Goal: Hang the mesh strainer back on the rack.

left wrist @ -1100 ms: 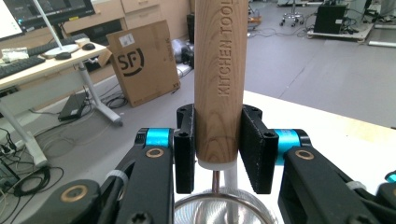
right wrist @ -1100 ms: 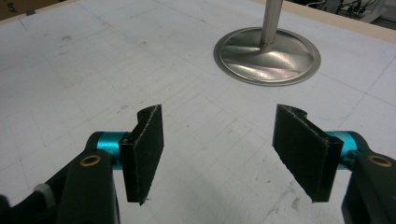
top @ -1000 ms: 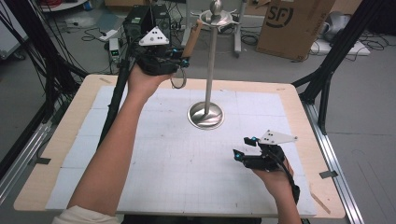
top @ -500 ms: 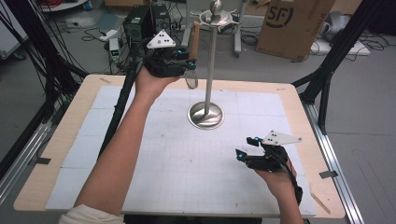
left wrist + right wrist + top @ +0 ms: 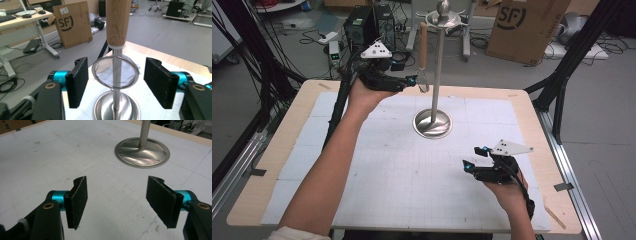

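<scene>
White gridded mat on table point(image 5: 362, 165); steel stand point(image 5: 432, 123) at far centre. Strainer point(image 5: 423, 75) hangs from stand top. Left gripper point(image 5: 412, 81): jaws just opened, spread either side of strainer ring, apparently released. Right gripper point(image 5: 474, 157): spread, empty, near right.

A small wire-mesh strainer point(image 5: 115, 72) with a light wooden handle is hanging upright from the top disc of the steel stand point(image 5: 432, 122), handle uppermost, its round mesh ring dangling just beside the stand's pole, well above the stand's round base.
</scene>
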A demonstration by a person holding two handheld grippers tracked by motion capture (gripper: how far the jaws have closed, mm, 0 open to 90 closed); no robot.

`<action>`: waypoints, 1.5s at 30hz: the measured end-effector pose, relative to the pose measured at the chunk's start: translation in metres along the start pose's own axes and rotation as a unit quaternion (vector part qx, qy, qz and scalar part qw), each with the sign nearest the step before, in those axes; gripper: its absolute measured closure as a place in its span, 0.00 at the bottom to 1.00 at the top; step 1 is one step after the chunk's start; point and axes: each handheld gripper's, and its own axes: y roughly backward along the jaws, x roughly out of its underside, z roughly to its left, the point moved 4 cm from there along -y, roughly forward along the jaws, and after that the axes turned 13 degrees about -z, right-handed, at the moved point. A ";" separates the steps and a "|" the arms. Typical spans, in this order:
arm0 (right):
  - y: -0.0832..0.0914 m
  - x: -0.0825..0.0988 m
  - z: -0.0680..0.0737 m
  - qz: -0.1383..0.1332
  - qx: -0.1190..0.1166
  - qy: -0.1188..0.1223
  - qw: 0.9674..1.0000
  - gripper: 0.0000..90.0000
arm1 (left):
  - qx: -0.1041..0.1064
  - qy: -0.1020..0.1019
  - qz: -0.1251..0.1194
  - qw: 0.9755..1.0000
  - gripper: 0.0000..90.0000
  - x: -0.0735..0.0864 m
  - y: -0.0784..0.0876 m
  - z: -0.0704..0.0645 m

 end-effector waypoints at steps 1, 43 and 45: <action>0.000 0.000 0.000 0.000 0.000 0.002 1.000 0.36 | 0.002 0.002 0.002 1.000 0.40 0.002 0.002 0.001; 0.001 -0.001 -0.003 -0.001 0.004 -0.004 1.000 0.36 | 0.029 -0.006 0.019 0.999 0.23 0.075 0.090 -0.018; 0.001 0.000 -0.004 -0.001 0.005 -0.004 1.000 0.36 | 0.034 -0.004 0.016 0.999 0.22 0.080 0.094 -0.021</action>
